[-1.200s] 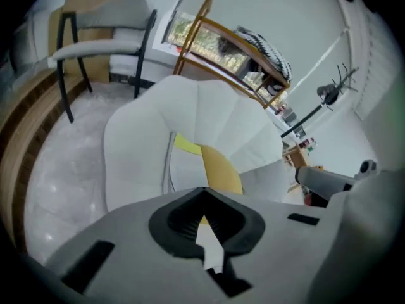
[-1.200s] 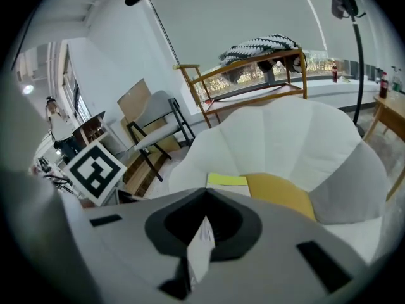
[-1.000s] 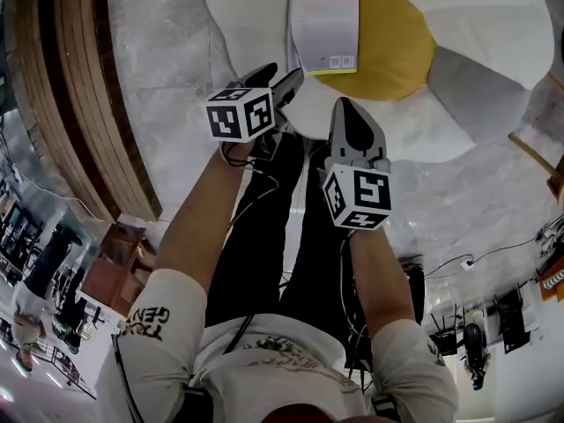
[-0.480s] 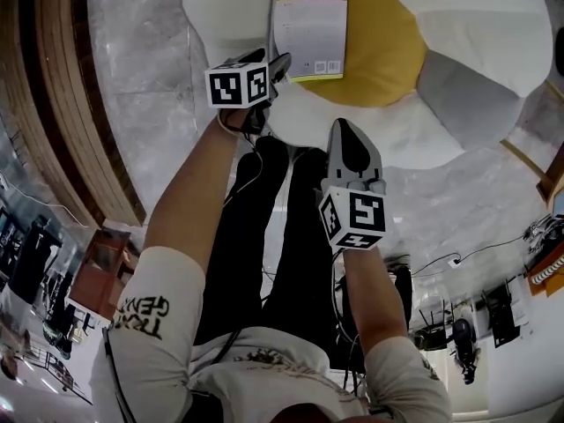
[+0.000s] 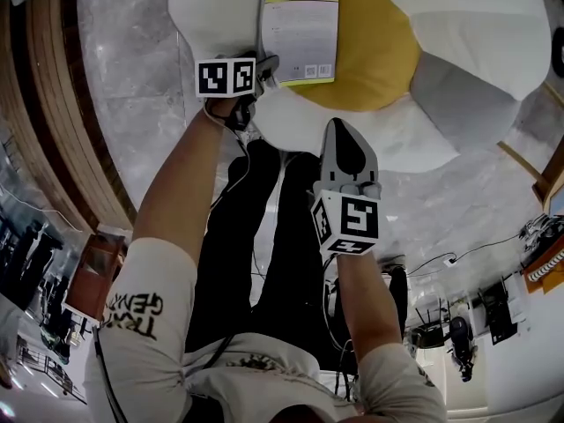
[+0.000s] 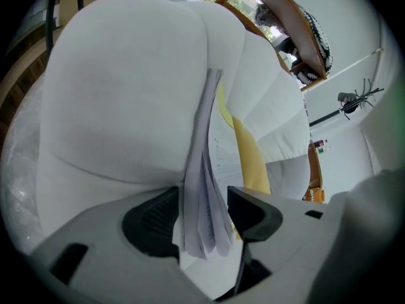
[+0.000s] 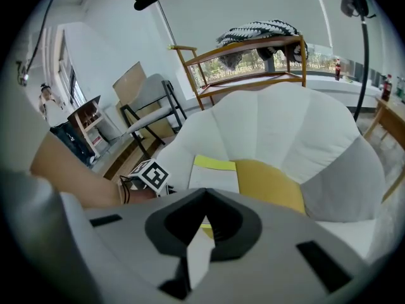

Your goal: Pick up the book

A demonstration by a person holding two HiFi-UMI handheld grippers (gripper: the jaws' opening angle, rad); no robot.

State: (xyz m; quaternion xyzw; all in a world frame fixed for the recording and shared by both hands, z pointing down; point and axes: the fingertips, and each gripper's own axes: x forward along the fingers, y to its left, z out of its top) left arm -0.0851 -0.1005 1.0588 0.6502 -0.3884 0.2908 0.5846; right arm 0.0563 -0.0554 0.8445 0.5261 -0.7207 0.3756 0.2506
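Observation:
The book (image 5: 300, 29), white with a yellow band at its far end, lies flat on the yellow centre (image 5: 379, 55) of a flower-shaped cushion seat. My left gripper (image 5: 264, 64) is at the book's near left corner. In the left gripper view the book's (image 6: 201, 189) fanned page edges stand between the two dark pads (image 6: 152, 220), with gaps on both sides, so my left gripper (image 6: 202, 211) is open around it. My right gripper (image 5: 342, 135) hangs shut and empty over the seat's near white petal, short of the book (image 7: 214, 173). The tips of the right gripper (image 7: 204, 195) meet.
White petals (image 5: 480, 29) and a grey one (image 5: 458, 86) ring the seat. Marble floor and a curved wooden strip (image 5: 53, 104) lie to the left. A wooden rack with a striped blanket (image 7: 256, 37) and a chair (image 7: 149, 106) stand behind the seat. The person's legs (image 5: 264, 263) are below.
My left gripper has moved forward to the book's near left corner, and the book's edge now sits between its jaws. The right gripper has barely shifted.

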